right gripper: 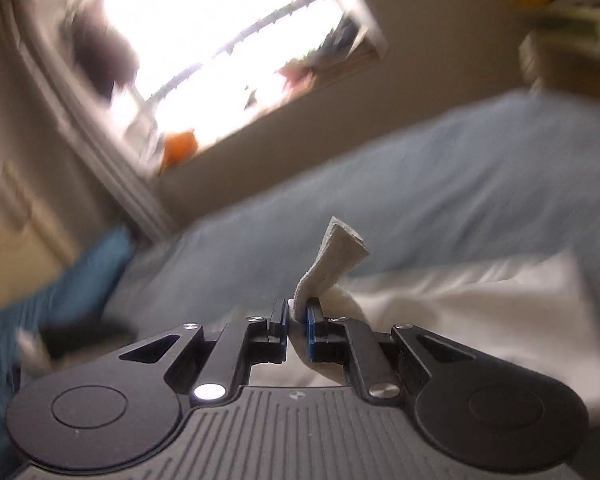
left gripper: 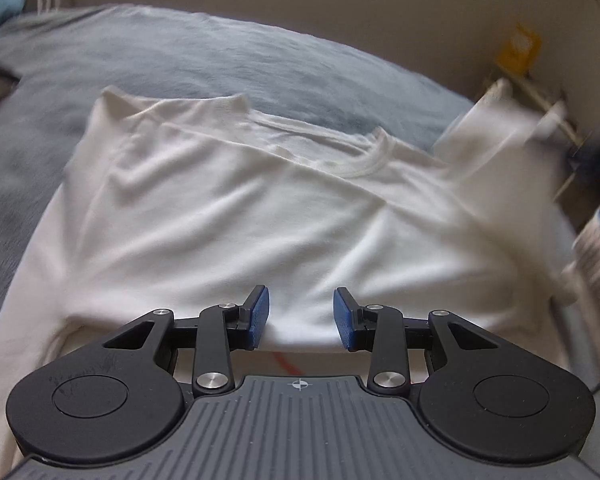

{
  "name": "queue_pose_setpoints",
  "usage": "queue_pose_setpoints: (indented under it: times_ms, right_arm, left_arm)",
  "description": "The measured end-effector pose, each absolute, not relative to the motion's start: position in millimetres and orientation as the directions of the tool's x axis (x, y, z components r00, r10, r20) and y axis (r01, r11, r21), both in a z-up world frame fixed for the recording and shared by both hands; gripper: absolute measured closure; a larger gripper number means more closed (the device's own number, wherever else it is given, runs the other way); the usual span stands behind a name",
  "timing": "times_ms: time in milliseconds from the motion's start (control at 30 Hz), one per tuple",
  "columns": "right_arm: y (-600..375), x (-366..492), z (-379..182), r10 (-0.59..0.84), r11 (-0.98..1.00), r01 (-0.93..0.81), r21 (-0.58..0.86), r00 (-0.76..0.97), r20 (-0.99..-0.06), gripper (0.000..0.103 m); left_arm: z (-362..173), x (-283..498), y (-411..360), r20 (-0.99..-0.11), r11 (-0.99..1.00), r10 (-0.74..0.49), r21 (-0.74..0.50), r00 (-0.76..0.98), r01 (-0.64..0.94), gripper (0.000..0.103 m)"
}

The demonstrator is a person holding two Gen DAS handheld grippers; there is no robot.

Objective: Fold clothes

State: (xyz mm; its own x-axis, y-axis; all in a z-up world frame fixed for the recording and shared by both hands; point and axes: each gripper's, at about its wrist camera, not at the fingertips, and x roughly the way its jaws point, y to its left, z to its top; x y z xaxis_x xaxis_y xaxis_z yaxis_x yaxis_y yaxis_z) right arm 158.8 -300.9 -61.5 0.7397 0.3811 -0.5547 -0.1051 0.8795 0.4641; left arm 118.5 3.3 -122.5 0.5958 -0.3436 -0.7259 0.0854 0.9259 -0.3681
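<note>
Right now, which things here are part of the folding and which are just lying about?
In the job: shirt; left gripper, open above it; right gripper, shut on a shirt edge; bed under it.
Lying about: blue pillow; yellow thing; window.

White shirt (left gripper: 236,216); grey-blue bedspread (left gripper: 204,56); black gripper (left gripper: 301,316), blue pads (left gripper: 259,316)

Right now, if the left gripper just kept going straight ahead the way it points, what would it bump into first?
Most likely the white T-shirt: the open left gripper points low across it as it lies spread on the grey-blue bedcover. Depth is hard to judge through the fisheye.
</note>
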Motion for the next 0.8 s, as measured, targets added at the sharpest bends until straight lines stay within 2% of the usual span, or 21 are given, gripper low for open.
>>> queue_pose_setpoints:
  times_ms: [133,200,233,333,433,500,567,633,733,800]
  right_arm:
    - [-231.7,141.6,-95.8,0.360,0.930,-0.213,0.299,0.693,-0.625,0.092]
    - [-203.9,133.4,-108.8,0.335,0.941,-0.270,0.202,0.681,-0.651,0.089]
    - [-190.0,129.3,-115.3,0.321,0.942,-0.298,0.153,0.675,-0.664,0.083]
    - [-180.9,114.4,-115.4,0.337,0.929,-0.351,0.114,0.682,-0.649,0.070]
    - [-179.3,99.9,-111.9,0.357,0.918,-0.382,0.104,0.688,-0.632,0.067]
    - [-192.7,92.8,-109.2,0.389,0.914,-0.370,0.167,0.677,-0.625,0.067]
    - [-219.0,89.1,-105.3,0.481,0.876,-0.339,0.342,0.644,-0.595,0.067]
    - [-255.3,84.3,-104.4,0.574,0.791,-0.258,0.555,0.628,-0.526,0.067]
    - [-309.9,77.0,-118.3,0.594,0.637,-0.070,0.768,0.680,-0.430,0.067]
    - [-341.1,73.7,-133.4,0.555,0.554,0.042,0.832,0.726,-0.406,0.066]
  left_arm:
    - [-126.2,121.5,41.0,-0.708,0.874,-0.382,-0.486,0.594,-0.017,0.068]
    - [-128.5,122.1,52.3,-0.689,0.851,-0.398,-0.524,0.605,-0.037,0.068]
    - [-129.7,122.4,56.6,-0.678,0.838,-0.409,-0.543,0.610,-0.042,0.068]
    - [-135.0,124.5,64.2,-0.628,0.776,-0.474,-0.629,0.617,-0.045,0.067]
    - [-138.1,126.8,62.2,-0.592,0.736,-0.522,-0.677,0.614,-0.028,0.066]
    - [-138.4,128.9,56.6,-0.576,0.723,-0.549,-0.691,0.606,-0.002,0.065]
    - [-138.4,132.0,49.5,-0.560,0.711,-0.579,-0.703,0.593,0.030,0.063]
    - [-140.2,137.9,40.6,-0.556,0.702,-0.602,-0.710,0.572,0.048,0.062]
    - [-146.5,149.5,26.2,-0.569,0.694,-0.624,-0.718,0.535,0.046,0.061]
    - [-151.2,156.1,18.6,-0.588,0.699,-0.624,-0.714,0.515,0.031,0.061]
